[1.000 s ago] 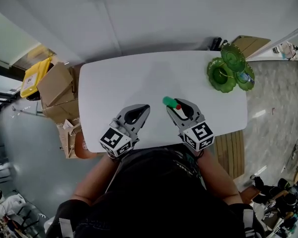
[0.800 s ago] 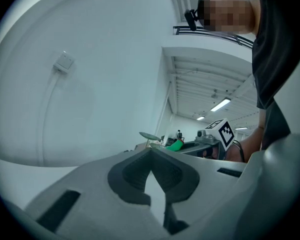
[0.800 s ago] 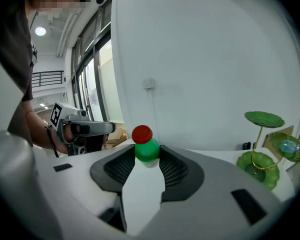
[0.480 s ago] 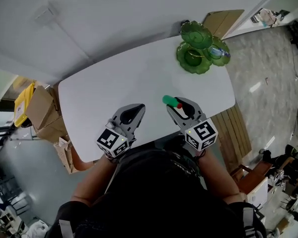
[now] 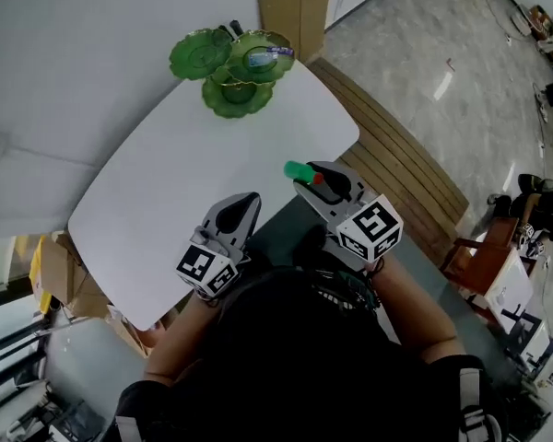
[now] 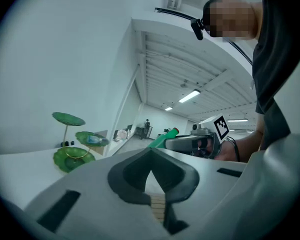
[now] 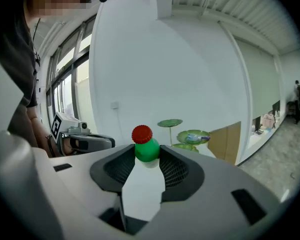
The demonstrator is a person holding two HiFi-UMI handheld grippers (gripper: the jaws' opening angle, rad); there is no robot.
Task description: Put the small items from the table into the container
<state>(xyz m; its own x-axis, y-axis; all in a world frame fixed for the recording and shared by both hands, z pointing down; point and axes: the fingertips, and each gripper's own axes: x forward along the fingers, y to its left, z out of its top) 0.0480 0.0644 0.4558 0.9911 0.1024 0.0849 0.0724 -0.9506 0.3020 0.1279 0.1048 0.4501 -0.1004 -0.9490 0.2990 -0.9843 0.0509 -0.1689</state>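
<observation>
A small green bottle with a red cap (image 5: 301, 171) is clamped in my right gripper (image 5: 311, 180), held above the near edge of the white table (image 5: 166, 191). In the right gripper view the bottle (image 7: 147, 149) sticks up between the jaws, cap up. My left gripper (image 5: 242, 205) hovers beside it over the table, shut and empty; its jaw tips meet in the left gripper view (image 6: 151, 151). The green tiered leaf-dish stand (image 5: 230, 67) stands at the table's far end and has a bluish item (image 5: 265, 55) in one dish.
A slatted wooden bench (image 5: 415, 182) runs along the table's right side. Cardboard boxes (image 5: 51, 256) sit on the floor at the lower left, and a chair (image 5: 479, 256) is at the right. A white wall lies behind the stand.
The whole scene has swung: table and green stand shifted left and turned in the head view. Both grippers travelled sideways along the table edge, the bottle still held in the right one.
</observation>
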